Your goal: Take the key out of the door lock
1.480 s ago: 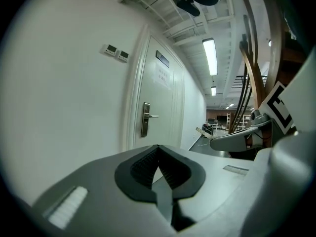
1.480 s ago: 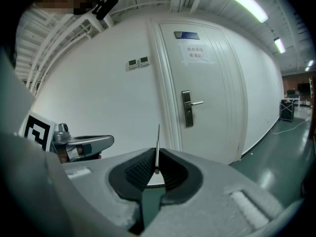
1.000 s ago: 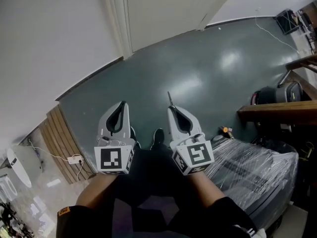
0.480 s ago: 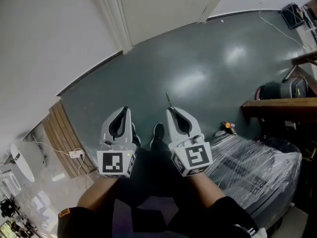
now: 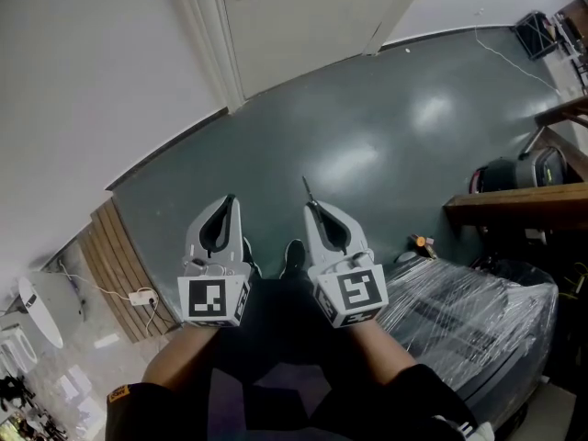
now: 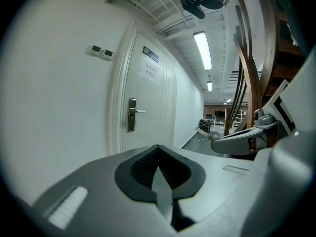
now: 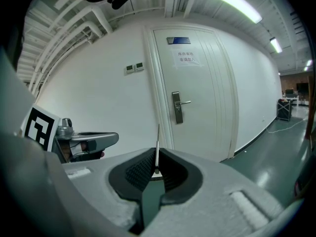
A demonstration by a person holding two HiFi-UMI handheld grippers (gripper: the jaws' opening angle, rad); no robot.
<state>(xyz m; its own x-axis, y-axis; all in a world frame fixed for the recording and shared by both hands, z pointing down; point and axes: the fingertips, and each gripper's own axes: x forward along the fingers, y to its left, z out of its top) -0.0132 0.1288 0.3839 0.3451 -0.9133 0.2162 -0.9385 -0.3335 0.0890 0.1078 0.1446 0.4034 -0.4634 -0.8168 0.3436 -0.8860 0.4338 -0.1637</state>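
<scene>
A white wall (image 5: 92, 72) and a dark grey-green floor (image 5: 395, 136) fill most of the head view. The white door (image 5: 303, 26) is shut at the far edge of that floor. To the right of the door and much nearer the person lies a bundle wrapped in clear plastic (image 5: 478, 310), under a wooden shelf (image 5: 514, 200).

On the door, a tall metal lock plate (image 7: 177, 107) carries a lever handle (image 7: 184, 102) that sticks out sideways. A paper notice (image 7: 185, 57) hangs above it.

Both tools are held side by side over the floor, well back from the door, and point toward it. The left claw (image 5: 229, 200) is closed: its two ribbed pads meet along one seam with nothing between them. The right claw (image 5: 314, 206) is clamped on the key (image 5: 307, 189).

The key is well apart from the door and its lock plate. It is gripped by its lower end between the right claw's dark pads. It shows as a thin, pale silvery strip seen edge-on, and its blade stands straight out past the claw's tip. In the right gripper view, the blade's upper end lies just left of the door frame and below the level of the lock plate. Its teeth and head are too small to make out.
</scene>
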